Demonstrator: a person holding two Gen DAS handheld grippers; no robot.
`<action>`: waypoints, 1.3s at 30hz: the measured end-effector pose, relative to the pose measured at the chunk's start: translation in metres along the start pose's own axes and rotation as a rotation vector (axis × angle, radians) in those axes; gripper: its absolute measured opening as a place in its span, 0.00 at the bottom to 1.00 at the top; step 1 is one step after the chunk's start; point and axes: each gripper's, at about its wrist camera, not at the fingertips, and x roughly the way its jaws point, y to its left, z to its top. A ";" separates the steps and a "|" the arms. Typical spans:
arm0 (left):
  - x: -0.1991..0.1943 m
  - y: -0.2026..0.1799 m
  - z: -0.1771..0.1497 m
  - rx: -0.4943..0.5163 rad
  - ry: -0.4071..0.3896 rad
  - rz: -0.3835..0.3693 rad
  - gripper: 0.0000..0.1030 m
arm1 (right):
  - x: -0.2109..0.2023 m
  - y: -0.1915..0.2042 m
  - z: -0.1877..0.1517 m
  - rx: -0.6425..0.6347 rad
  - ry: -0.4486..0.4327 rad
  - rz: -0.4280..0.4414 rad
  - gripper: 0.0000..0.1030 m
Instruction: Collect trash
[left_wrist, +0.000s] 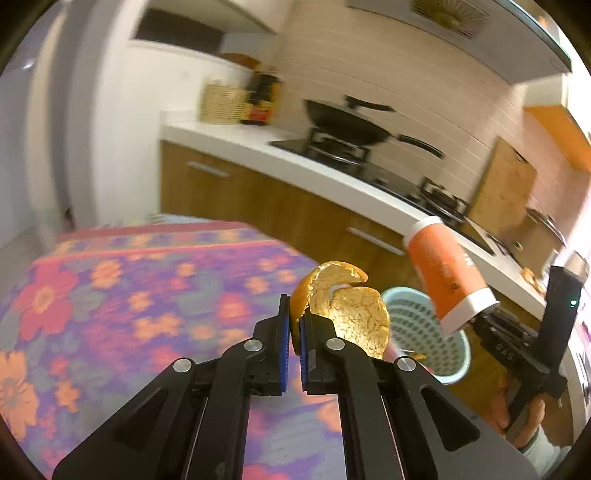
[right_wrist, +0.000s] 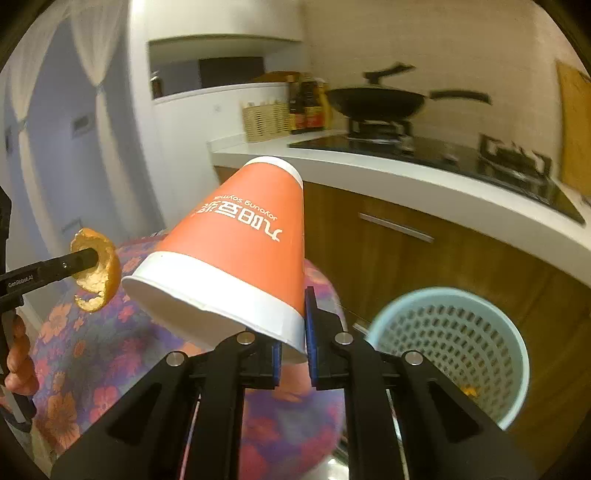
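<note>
Left tongs (left_wrist: 293, 332): pinching a curl of orange peel (left_wrist: 343, 314) by one edge, held up in the air above the flowered tablecloth (left_wrist: 129, 295).
Right tongs (right_wrist: 293, 354): pinching a paper cup (right_wrist: 236, 251) at its rim, one pad inside and one outside; the cup hangs upside down and tilted, off the bench.
Bin (right_wrist: 454, 350): pale blue with holed walls, standing low beside the table, to the right of both pieces; a few orange scraps seem to lie at its bottom.
Peel, handling: looks light, leathery and bendy; I'd guess an edge grip holds fine but it may swing or tear if squeezed hard.
Cup, handling: looks light and thin-walled, easily crushed; the stiffer rolled rim seems the best place to hold, with gentle pressure.
Risk: either piece could drift wide when let go, being so light.
</note>
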 end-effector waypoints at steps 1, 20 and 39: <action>0.005 -0.016 0.002 0.019 -0.002 -0.011 0.02 | 0.000 -0.019 -0.001 0.052 0.023 0.035 0.08; 0.136 -0.173 0.004 0.108 0.118 -0.135 0.02 | 0.015 -0.210 -0.058 0.581 0.248 -0.081 0.08; 0.154 -0.181 -0.016 0.183 0.155 -0.132 0.55 | 0.021 -0.217 -0.074 0.576 0.295 -0.166 0.56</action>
